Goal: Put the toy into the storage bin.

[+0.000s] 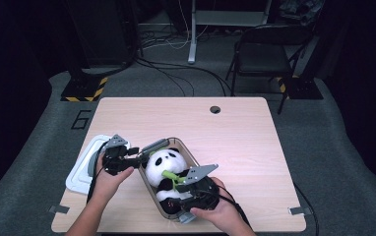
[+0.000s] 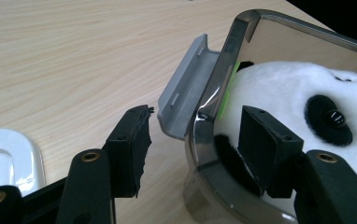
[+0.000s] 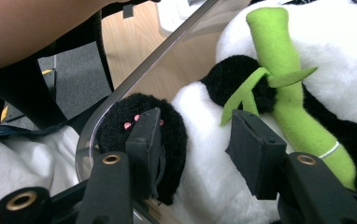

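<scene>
Table (image 1: 127, 113): both tongs (image 1: 127, 160) (image 1: 188, 189) angled inward, straddling box (image 1: 188, 150) rim.

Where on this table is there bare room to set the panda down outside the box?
The far half of the table, between the cable hole and the box, is bare, as is the strip right of the box. The near left is crowded: the white lid, both hands and the panda in the box.

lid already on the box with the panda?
No: the white lid lies on the table, left of the open box holding the panda.
</scene>
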`<state>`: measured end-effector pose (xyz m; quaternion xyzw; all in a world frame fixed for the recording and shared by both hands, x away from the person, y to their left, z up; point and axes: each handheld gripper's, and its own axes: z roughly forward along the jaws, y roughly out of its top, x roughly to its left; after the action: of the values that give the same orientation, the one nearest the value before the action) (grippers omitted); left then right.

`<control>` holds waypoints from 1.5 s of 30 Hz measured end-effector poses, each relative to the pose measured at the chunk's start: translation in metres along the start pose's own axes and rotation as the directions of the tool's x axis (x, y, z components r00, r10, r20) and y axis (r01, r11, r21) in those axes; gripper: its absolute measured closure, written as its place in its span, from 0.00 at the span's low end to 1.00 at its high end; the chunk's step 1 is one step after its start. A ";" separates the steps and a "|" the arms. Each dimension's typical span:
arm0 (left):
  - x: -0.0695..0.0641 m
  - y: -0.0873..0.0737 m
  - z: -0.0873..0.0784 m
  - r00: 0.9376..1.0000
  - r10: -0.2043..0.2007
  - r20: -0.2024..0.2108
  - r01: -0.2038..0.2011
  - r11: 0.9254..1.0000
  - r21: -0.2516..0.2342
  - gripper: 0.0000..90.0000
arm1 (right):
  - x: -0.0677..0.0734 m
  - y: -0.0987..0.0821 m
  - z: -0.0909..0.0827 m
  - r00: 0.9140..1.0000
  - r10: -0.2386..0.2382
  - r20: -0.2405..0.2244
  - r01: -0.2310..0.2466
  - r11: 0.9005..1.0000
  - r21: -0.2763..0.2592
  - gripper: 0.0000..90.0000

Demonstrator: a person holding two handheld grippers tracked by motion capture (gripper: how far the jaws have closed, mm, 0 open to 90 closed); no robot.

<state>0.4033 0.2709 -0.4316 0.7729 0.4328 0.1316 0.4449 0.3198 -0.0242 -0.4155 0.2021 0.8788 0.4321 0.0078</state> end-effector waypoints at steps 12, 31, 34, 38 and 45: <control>0.007 0.002 0.012 0.999 -0.021 0.031 0.020 1.000 0.013 0.62 | -0.007 0.003 -0.029 0.996 0.021 0.092 -0.014 0.997 -0.075 0.45; 0.026 0.022 0.042 0.998 -0.054 0.039 0.055 0.998 -0.012 0.73 | -0.011 -0.035 -0.051 0.974 0.102 0.200 -0.088 0.993 -0.075 0.33; 0.028 0.023 0.044 0.997 -0.064 0.034 0.065 0.998 -0.009 0.70 | -0.010 -0.037 -0.044 0.978 0.088 0.189 -0.079 0.995 -0.055 0.33; 0.033 0.025 0.046 0.996 -0.092 0.016 0.092 0.996 -0.008 0.60 | -0.008 -0.039 -0.035 0.976 0.089 0.198 -0.085 0.996 -0.028 0.35; 0.032 0.029 0.026 0.994 -0.105 0.002 0.105 0.992 -0.072 0.52 | -0.004 -0.037 -0.026 0.970 0.071 0.231 -0.068 0.997 -0.022 0.46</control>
<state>0.4537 0.2750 -0.4290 0.7324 0.4685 0.1243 0.4781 0.3057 -0.0658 -0.4280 0.2817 0.8612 0.4119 0.0965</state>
